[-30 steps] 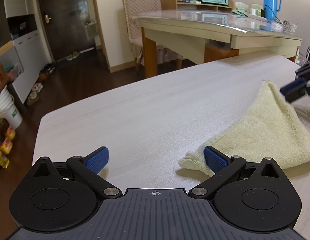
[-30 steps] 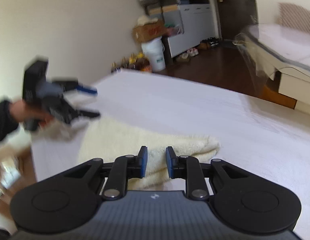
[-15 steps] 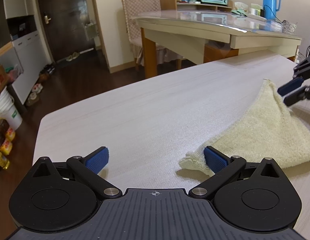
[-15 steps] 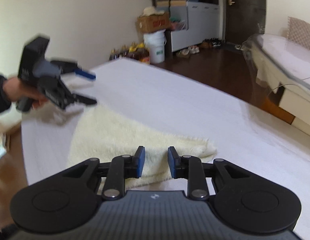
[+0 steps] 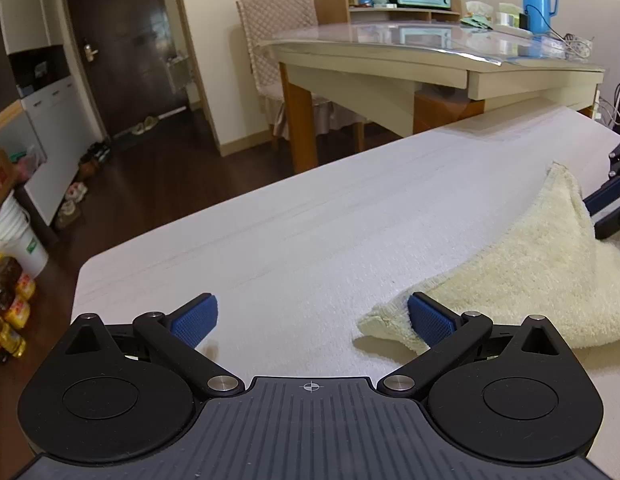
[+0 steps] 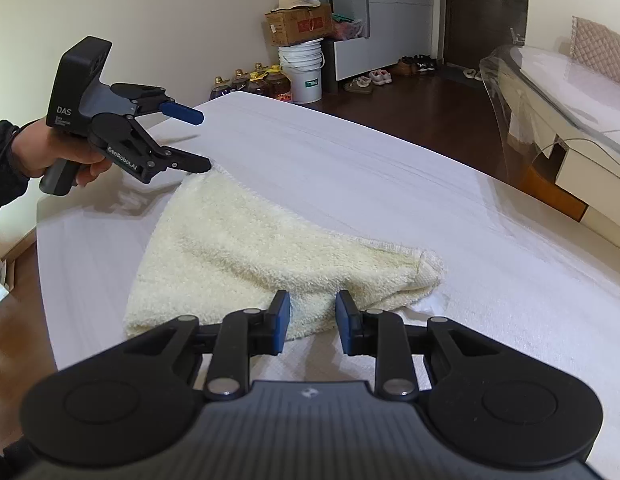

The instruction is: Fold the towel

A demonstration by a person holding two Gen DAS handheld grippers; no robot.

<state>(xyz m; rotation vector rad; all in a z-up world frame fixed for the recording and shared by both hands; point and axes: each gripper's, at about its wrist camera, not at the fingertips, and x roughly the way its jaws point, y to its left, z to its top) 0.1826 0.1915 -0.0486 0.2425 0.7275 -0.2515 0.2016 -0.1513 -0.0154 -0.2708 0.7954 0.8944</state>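
A cream terry towel (image 6: 245,248) lies folded on the white table (image 6: 350,168), and it also shows at the right of the left wrist view (image 5: 530,272). My left gripper (image 5: 312,318) is wide open, low over the table, with its right pad (image 5: 428,320) against the towel's near corner. From the right wrist view, that left gripper (image 6: 189,140) is held by a hand, its lower finger touching the towel's far corner. My right gripper (image 6: 313,322) hovers at the towel's other edge. Its pads are a narrow gap apart and nothing is gripped between them. It also shows at the frame edge (image 5: 610,208).
A dining table (image 5: 410,64) with a chair, a small oven and a blue flask stands beyond the white table. Oil bottles (image 6: 261,84), a white bucket (image 6: 303,74), boxes and shoes sit on the dark floor by the cabinets. The table's rounded end (image 5: 85,276) lies at my left.
The right gripper has drawn back to the towel's edge, and its view has steadied. In the left wrist view it has slid toward the right frame edge. The left gripper has stayed put.
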